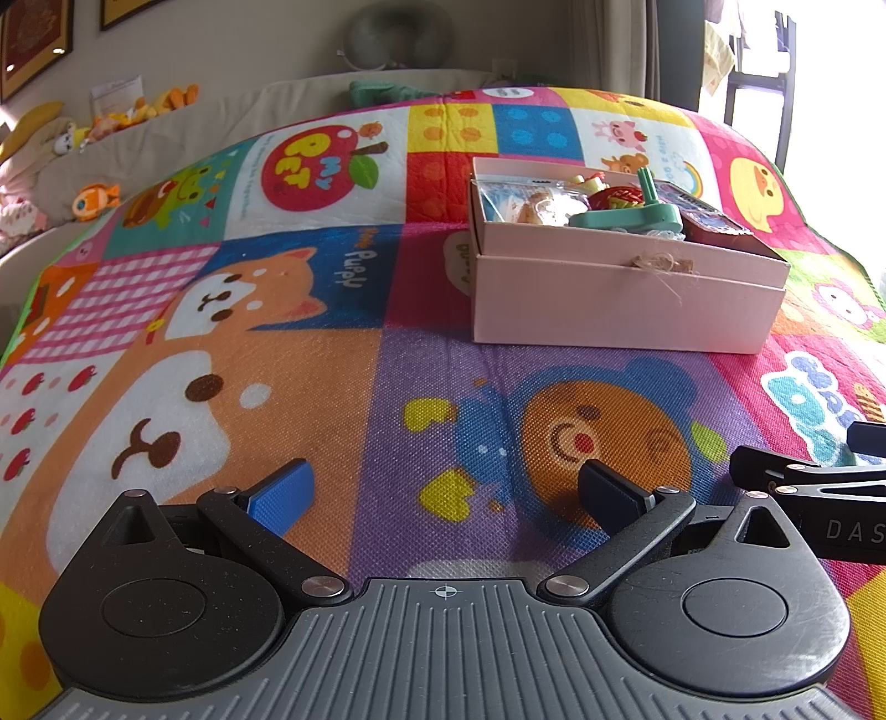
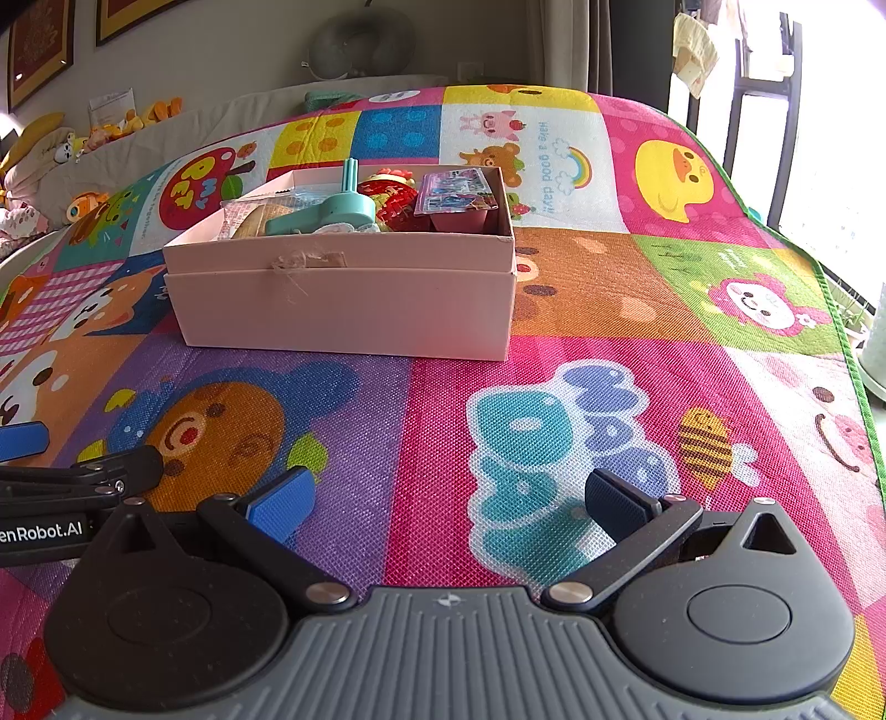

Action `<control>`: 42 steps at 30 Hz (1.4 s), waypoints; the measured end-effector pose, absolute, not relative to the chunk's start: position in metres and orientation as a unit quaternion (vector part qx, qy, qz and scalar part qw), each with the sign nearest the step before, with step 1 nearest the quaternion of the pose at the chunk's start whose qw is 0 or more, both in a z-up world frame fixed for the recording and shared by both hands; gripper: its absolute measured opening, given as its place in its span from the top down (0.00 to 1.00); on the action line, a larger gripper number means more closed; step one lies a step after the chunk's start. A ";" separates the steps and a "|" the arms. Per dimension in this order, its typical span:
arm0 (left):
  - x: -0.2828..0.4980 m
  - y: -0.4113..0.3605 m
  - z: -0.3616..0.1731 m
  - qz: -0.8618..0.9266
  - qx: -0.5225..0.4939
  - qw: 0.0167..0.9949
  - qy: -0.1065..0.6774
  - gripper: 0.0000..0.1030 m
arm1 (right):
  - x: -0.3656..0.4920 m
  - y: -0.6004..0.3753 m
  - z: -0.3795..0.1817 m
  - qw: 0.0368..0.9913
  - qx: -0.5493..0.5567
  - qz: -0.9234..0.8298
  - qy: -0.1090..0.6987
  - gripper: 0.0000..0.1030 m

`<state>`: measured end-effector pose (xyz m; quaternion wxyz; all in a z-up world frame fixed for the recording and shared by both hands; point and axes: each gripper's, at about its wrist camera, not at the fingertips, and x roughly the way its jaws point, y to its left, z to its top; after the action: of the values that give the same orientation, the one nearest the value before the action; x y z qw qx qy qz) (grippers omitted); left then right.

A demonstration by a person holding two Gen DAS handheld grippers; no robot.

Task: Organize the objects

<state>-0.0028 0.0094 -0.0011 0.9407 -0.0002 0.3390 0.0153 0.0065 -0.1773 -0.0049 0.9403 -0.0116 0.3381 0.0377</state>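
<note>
A pink cardboard box (image 1: 626, 299) (image 2: 343, 310) stands on the colourful play mat (image 1: 387, 387) (image 2: 609, 343). In it lie a teal plastic toy (image 1: 631, 216) (image 2: 326, 213), a red toy (image 2: 396, 196), clear packets (image 1: 515, 196) and a small pink tray with a printed lid (image 2: 459, 205). My left gripper (image 1: 446, 490) is open and empty, low over the mat, in front and to the left of the box. My right gripper (image 2: 448, 495) is open and empty, in front and to the right of the box. Each gripper shows at the edge of the other's view.
Plush toys (image 1: 94, 199) (image 2: 83, 205) lie on a beige sofa behind the mat at left. Framed pictures (image 1: 33, 44) hang on the wall. A grey round object (image 2: 360, 44) sits at the back. The mat's green edge (image 2: 830, 310) runs along the right by a bright window.
</note>
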 end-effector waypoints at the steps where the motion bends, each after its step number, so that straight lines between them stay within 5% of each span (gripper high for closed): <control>1: -0.003 0.010 -0.001 0.015 0.000 0.941 0.339 0.00 | 0.007 -0.177 -0.005 0.940 -0.012 0.038 0.338 0.00; 42: -0.002 0.012 -0.001 0.017 -0.003 0.940 0.340 0.00 | 0.007 -0.177 -0.005 0.940 -0.012 0.038 0.338 0.00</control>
<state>-0.0018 0.0117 -0.0013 0.9402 -0.0033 0.3402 0.0170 0.0066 -0.1774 -0.0050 0.9403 -0.0115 0.3380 0.0377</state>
